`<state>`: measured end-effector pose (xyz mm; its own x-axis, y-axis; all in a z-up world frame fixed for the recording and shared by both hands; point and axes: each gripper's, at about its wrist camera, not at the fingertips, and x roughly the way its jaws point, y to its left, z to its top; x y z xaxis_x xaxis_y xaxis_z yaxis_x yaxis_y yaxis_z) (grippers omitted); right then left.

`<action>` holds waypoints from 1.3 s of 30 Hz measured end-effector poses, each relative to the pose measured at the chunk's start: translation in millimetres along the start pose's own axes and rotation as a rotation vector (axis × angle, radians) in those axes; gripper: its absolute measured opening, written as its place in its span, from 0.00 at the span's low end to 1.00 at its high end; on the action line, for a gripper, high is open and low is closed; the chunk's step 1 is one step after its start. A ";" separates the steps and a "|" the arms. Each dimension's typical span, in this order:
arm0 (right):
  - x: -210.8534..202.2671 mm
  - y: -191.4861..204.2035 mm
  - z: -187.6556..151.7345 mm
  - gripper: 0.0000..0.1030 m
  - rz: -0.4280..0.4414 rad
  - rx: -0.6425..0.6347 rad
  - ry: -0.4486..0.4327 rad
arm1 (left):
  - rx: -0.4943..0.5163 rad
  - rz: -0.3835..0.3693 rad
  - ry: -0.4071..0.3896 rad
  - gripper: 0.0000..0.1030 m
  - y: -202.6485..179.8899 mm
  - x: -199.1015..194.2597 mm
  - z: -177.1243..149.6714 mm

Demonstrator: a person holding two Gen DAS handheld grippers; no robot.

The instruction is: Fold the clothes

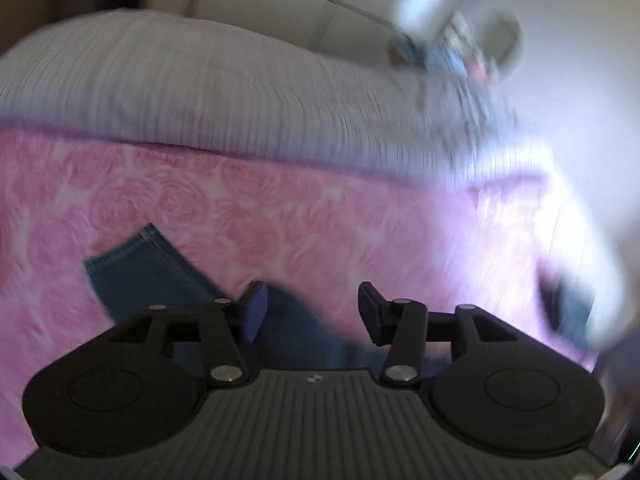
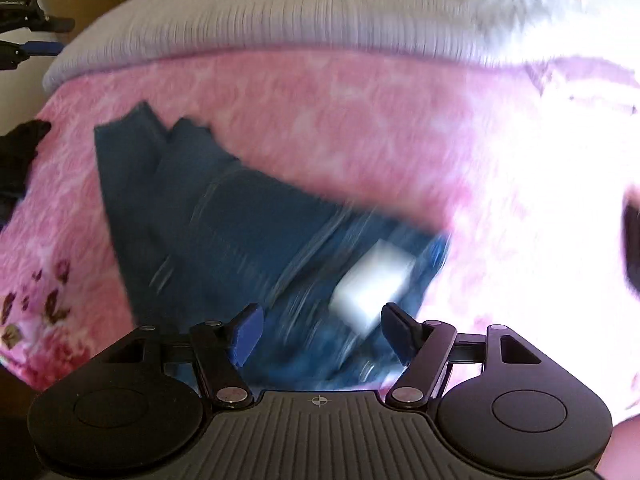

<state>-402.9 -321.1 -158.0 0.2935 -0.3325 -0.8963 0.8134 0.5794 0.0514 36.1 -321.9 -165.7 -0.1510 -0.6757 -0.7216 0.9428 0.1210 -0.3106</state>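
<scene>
A pair of blue jeans (image 2: 224, 216) lies on a pink rose-patterned blanket (image 2: 360, 120), its legs running to the upper left and its waist with a white label (image 2: 372, 284) near me. My right gripper (image 2: 322, 334) stands open just over the waist end, nothing between its fingers. In the left wrist view one jeans leg with its hem (image 1: 140, 264) lies at the lower left. My left gripper (image 1: 312, 312) is open above the denim. Both views are blurred by motion.
A grey ribbed cover (image 1: 200, 92) lies across the bed beyond the pink blanket (image 1: 280, 220). A dark garment (image 2: 20, 152) sits at the left edge, another dark shape (image 2: 632, 248) at the right. The other gripper (image 2: 28, 40) shows at the upper left. Bright light washes out the right side.
</scene>
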 end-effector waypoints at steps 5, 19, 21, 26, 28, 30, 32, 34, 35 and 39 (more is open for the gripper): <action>36.6 21.5 -7.6 0.67 -0.005 0.038 0.094 | 0.327 -0.024 0.151 0.55 -32.4 13.2 -66.2; 118.7 -66.0 -8.3 0.68 -0.010 0.374 0.167 | 1.382 -0.188 0.375 0.51 -165.8 158.4 -226.4; 134.5 -87.7 -9.4 0.67 0.081 0.449 0.204 | 1.434 -0.163 0.438 0.21 -172.3 177.4 -230.9; 114.2 -148.1 19.0 0.28 0.280 0.594 0.137 | 1.293 -0.176 0.469 0.04 -191.6 179.9 -164.8; 98.7 -175.1 45.6 0.28 0.297 0.606 0.045 | 1.200 -0.187 0.442 0.04 -201.4 173.4 -124.6; 83.2 -202.1 72.3 0.27 0.315 0.617 -0.047 | 1.128 -0.132 0.360 0.04 -208.8 181.5 -73.9; 67.6 -229.1 98.9 0.22 0.332 0.627 -0.140 | 1.053 -0.073 0.280 0.05 -215.7 191.1 -23.8; 52.1 -256.1 125.6 0.23 0.348 0.637 -0.232 | 0.953 0.049 0.212 0.15 -214.6 222.8 17.5; 44.4 -269.6 138.9 0.26 0.356 0.641 -0.279 | 0.883 0.117 0.200 0.23 -209.7 237.6 34.4; 30.1 -271.9 164.9 0.58 0.151 0.483 -0.293 | 0.586 0.170 0.186 0.35 -177.8 255.5 71.6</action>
<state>-532.4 -611.4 -126.3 0.4946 -0.5045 -0.7077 0.8684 0.2539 0.4259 -148.8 -568.1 -250.5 0.0161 -0.5383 -0.8426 0.9562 -0.2382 0.1704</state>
